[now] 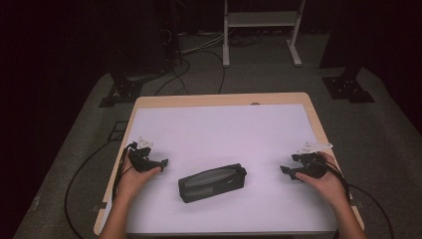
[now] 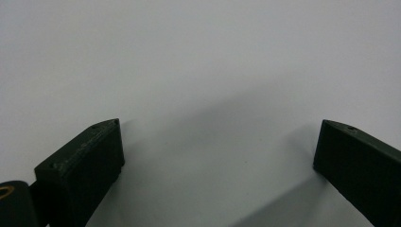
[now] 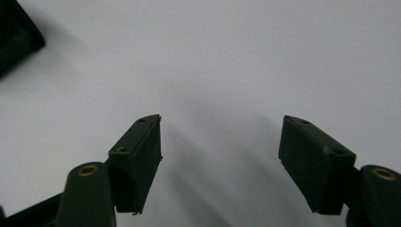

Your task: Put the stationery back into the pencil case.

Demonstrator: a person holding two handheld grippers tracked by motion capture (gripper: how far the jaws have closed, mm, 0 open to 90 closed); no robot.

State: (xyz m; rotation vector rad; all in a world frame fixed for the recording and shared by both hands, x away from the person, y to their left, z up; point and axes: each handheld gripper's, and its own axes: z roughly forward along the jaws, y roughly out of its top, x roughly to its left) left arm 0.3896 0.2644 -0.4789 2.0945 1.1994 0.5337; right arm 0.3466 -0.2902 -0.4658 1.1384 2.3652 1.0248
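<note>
On the white mat point(image 1: 219, 134) covering the wooden table point(image 1: 219, 98), a black zippered pouch point(image 1: 212, 182) lies flat, roughly centre and toward the near edge, long side running left-right and slightly tilted (grey panel on its top face). Left gripper point(image 1: 160, 165) sits just left of the pouch, near but not touching, held in the person's left hand point(image 1: 133, 180). Left gripper view: left gripper point(image 2: 215, 146) with jaws spread wide, nothing between them, bare mat below. Right gripper point(image 1: 287, 172) is off to the right of the pouch, clearly apart from it, in the right hand point(image 1: 326, 181), tips pointing toward the pouch. Right gripper view: right gripper point(image 3: 220, 142) with jaws apart, empty gap, mat only; a dark corner of the pouch point(image 3: 16, 35) shows at top left, well away from the jaws. Neither gripper holds anything. Cables point(image 1: 87, 169) trail off the table on the left side onto the grey floor point(image 1: 388, 149). White stand point(image 1: 261, 30) at the back, beyond the table.
</note>
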